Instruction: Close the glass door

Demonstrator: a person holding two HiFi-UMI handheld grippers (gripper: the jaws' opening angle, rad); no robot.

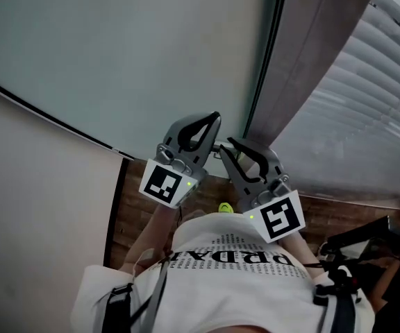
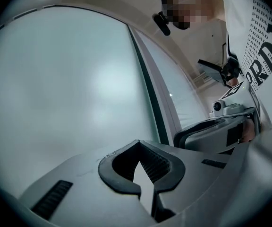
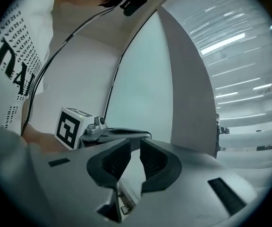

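The frosted glass door (image 1: 117,47) fills the upper left of the head view, and its dark edge strip (image 1: 259,89) runs down beside a grey post (image 1: 311,68). My left gripper (image 1: 216,116) is shut and empty, its tip pointing at the glass close to that edge. My right gripper (image 1: 230,143) is also shut and empty, just right of and below the left one. In the left gripper view the shut left gripper (image 2: 137,143) faces the pane (image 2: 70,89). In the right gripper view the right gripper (image 3: 135,140) points at the pane (image 3: 140,89). Whether either tip touches the door is unclear.
Horizontal blinds (image 1: 373,96) cover the right side behind the post. A white wall (image 1: 33,186) stands at the left, with a strip of wooden floor (image 1: 134,200) below the door. Black equipment (image 1: 367,248) sits at the lower right beside the person's white shirt (image 1: 235,276).
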